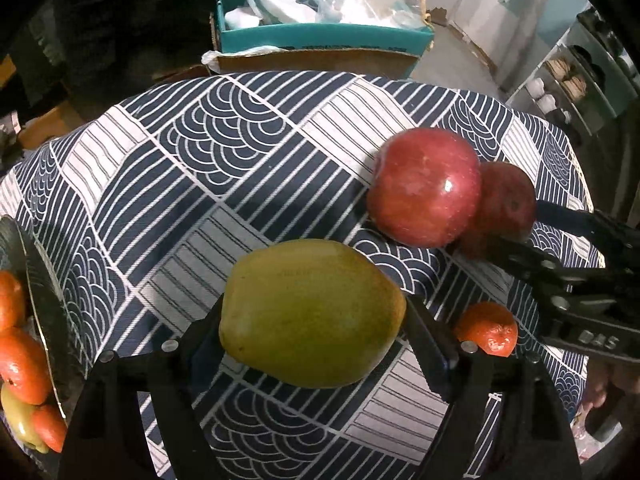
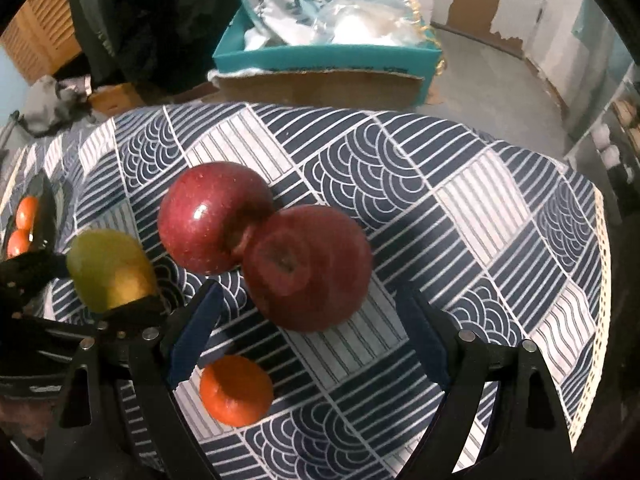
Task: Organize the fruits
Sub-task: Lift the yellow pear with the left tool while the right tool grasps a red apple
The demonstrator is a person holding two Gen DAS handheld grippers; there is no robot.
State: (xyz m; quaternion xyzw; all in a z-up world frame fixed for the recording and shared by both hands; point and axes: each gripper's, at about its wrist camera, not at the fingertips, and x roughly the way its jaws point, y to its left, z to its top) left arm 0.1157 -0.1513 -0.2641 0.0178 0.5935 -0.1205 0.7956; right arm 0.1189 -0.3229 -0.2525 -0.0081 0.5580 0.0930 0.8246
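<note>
left tongs [image 1: 312, 320] clamp green mango [image 1: 312, 314] at its ends, lifted over tabletop [image 1: 192, 184]; smooth skin, may slip. right tongs [image 2: 308, 328] released, straddling nearer apple [image 2: 308, 268]; nudge rolls far apple [image 2: 212, 218] at 10 o'clock. mandarin [image 2: 236, 390] at 6 o'clock.

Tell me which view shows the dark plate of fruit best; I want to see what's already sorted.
The left wrist view: the plate sits at its left edge, cut off, holding oranges and a green fruit. The right wrist view shows it only small and far left, two oranges visible.
</note>
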